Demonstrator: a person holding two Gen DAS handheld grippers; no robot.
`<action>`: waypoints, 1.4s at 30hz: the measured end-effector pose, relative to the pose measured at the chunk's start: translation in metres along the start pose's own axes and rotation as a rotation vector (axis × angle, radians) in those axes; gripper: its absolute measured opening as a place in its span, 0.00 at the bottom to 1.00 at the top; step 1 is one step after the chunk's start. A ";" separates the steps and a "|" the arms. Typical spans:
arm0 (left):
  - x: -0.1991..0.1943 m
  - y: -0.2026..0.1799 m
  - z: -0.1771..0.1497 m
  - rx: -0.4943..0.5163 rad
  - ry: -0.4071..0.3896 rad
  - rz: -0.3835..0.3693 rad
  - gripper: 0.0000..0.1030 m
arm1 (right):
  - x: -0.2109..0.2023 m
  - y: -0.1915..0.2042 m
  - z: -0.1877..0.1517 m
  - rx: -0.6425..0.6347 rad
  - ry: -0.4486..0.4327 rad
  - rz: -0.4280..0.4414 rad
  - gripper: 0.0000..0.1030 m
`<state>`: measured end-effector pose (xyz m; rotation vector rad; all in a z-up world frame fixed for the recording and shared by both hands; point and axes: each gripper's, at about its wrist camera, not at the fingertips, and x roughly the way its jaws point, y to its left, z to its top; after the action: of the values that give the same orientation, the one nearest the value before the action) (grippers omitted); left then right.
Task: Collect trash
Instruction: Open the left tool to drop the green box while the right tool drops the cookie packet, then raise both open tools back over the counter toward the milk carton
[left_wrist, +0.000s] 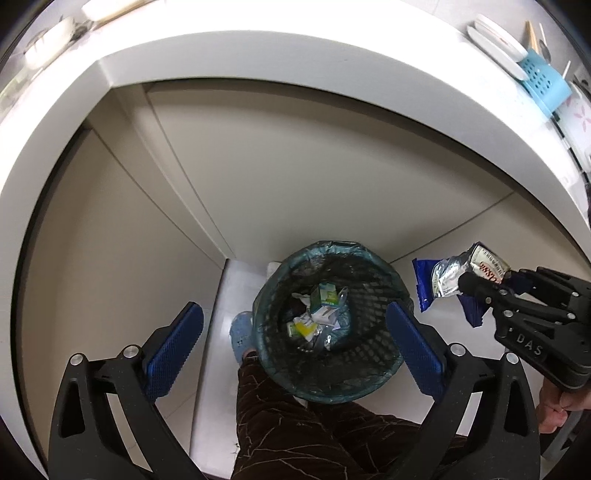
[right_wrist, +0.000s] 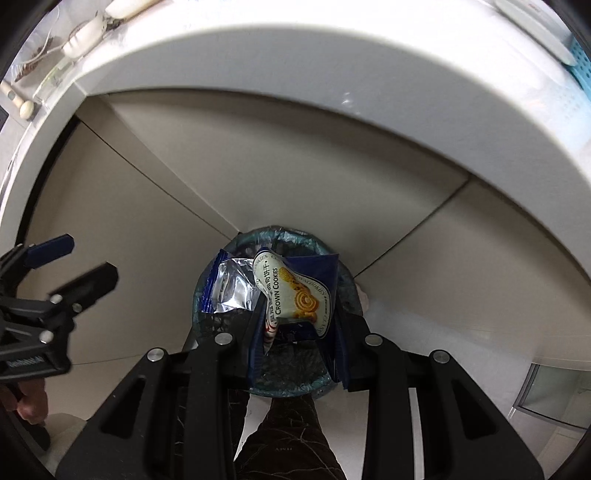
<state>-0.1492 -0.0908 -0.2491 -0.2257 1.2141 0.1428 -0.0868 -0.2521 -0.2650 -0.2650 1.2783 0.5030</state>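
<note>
Right wrist view: right claw (right_wrist: 295, 332) pinches light, crinkly blue-and-silver foil cookie wrapper (right_wrist: 291, 284) above lined mesh bin (right_wrist: 295, 387); slippery, grip crumpled middle. Left claw (left_wrist: 295, 332) gapes empty.

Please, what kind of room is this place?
Probably a home kitchen. A white countertop carries plates in a blue plastic rack, with beige cabinet doors below, and a lined mesh trash bin stands on the floor.
</note>
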 end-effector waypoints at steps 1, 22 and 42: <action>0.003 0.002 0.000 -0.005 0.003 0.000 0.94 | 0.003 0.002 0.001 -0.010 0.007 -0.002 0.29; 0.003 0.010 0.007 0.002 0.008 -0.005 0.94 | 0.020 0.020 0.009 -0.068 0.059 -0.039 0.57; -0.027 0.007 0.031 0.064 -0.032 -0.035 0.94 | -0.045 0.005 0.034 -0.002 -0.094 -0.072 0.88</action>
<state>-0.1316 -0.0761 -0.2138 -0.1885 1.1804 0.0769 -0.0696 -0.2416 -0.2120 -0.2849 1.1727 0.4499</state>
